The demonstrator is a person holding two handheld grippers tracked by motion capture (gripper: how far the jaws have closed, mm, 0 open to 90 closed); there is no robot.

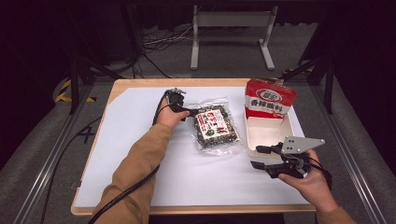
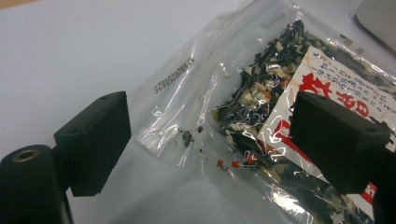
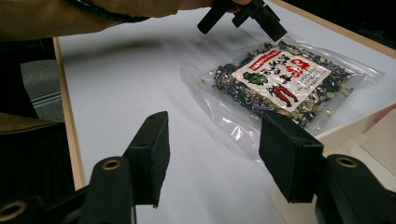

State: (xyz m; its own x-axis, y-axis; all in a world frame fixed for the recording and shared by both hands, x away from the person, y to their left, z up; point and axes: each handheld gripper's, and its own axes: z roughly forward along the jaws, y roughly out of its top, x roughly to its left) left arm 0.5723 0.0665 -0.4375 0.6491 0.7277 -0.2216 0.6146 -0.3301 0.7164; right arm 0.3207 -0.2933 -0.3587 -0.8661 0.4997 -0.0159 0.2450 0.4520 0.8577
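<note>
Nearest the person, the right gripper [image 1: 262, 157] hangs low over the near right part of the table [image 1: 140, 84], its jaws spread wide with nothing between them. In the right gripper view those jaws frame bare white sheet, and the right-hand one stands over the near corner of the white tray [image 3: 359, 135]. In the high view this gripper sits just at the tray's [image 1: 252, 135] near left corner.

Farther in, near the middle of the white sheet [image 1: 140, 154], lies a clear bag of dried mix [image 1: 215, 126] with a red-and-white label, flat and slightly skewed, just left of the tray without clearly touching it. The left gripper [image 1: 187, 112] reaches to the bag's far left corner. In the left gripper view its jaws stand well apart and hold nothing: one is over bare sheet beside the bag's [image 2: 243, 107] sealed clear edge, the other over the printed label. Whether they touch the plastic cannot be told.

A red snack bag [image 1: 270, 99] stands upright at the tray's far end.

Open sheet runs broad to the left of the clear bag and across the near edge; the right side is crowded by the tray, which lies close to the table's right edge.
</note>
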